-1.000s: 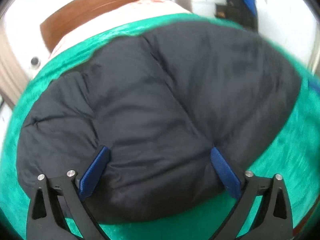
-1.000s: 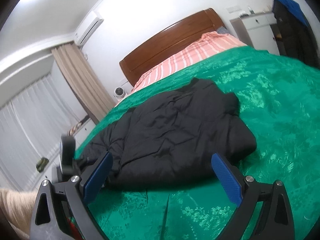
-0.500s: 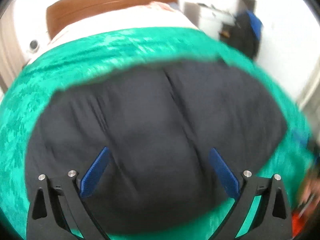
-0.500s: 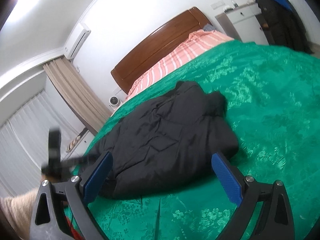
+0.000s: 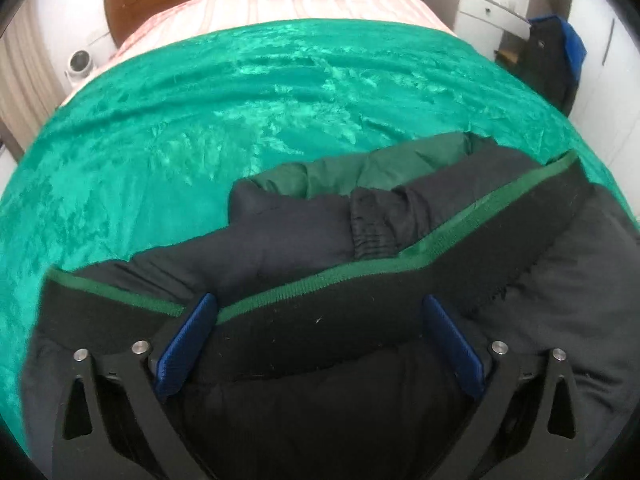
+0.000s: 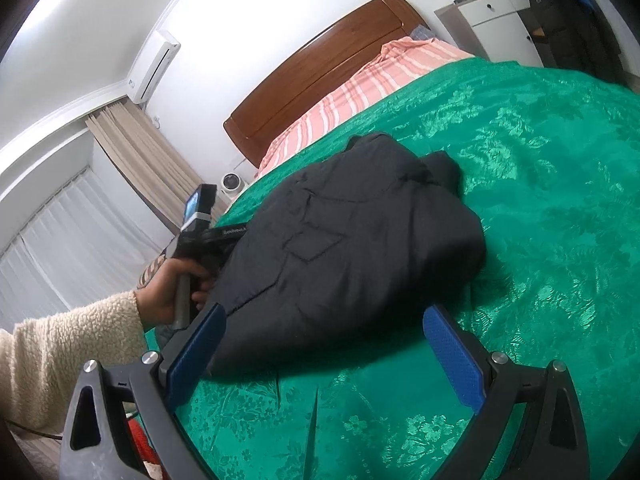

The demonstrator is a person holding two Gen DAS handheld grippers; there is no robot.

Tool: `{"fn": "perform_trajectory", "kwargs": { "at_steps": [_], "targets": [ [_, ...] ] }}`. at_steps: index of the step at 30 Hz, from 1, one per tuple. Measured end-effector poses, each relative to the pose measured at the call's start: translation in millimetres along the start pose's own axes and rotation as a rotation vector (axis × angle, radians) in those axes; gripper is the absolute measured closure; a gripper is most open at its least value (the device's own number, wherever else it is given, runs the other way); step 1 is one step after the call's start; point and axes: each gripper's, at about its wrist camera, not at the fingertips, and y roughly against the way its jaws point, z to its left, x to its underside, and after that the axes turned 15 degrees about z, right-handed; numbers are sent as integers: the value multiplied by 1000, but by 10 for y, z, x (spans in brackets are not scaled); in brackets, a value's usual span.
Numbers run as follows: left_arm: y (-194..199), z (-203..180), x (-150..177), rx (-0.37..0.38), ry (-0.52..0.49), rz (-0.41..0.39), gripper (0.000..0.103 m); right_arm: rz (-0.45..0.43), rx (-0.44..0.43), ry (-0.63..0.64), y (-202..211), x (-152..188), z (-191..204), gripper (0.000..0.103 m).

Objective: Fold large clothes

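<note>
In the left wrist view, the dark padded jacket with a green-edged hem band (image 5: 360,312) runs past the bottom and right edges, so its full outline is unknown. The right wrist view hides the left gripper's (image 6: 208,236) 2 fingers behind the jacket's near edge; their stance cannot be read there. The cream fleece sleeve (image 6: 60,356) is cut off at the left edge. Small items on the white dresser (image 6: 496,12) are too tiny to identify.

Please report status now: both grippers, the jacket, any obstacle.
Left gripper open, low over black jacket hem. Right gripper open, off its near edge. Jacket bundled on green bedspread. No obstacle.
</note>
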Motion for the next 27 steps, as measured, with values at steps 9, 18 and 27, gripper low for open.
{"fn": "perform_trajectory", "kwargs": {
  "at_steps": [9,18,27],
  "targets": [
    [-172,-5,-91,-35,1,-8,0,-16,-19,-116,21,-17,-227,5],
    [883,-201,1002,260,-186,-214,3,-84,-193,-355,-16,-119,-691,1],
    [326,-1061,1769,300,-457,-142,2,78,-135,-374,-556,-486,-582,6]
  ]
}}
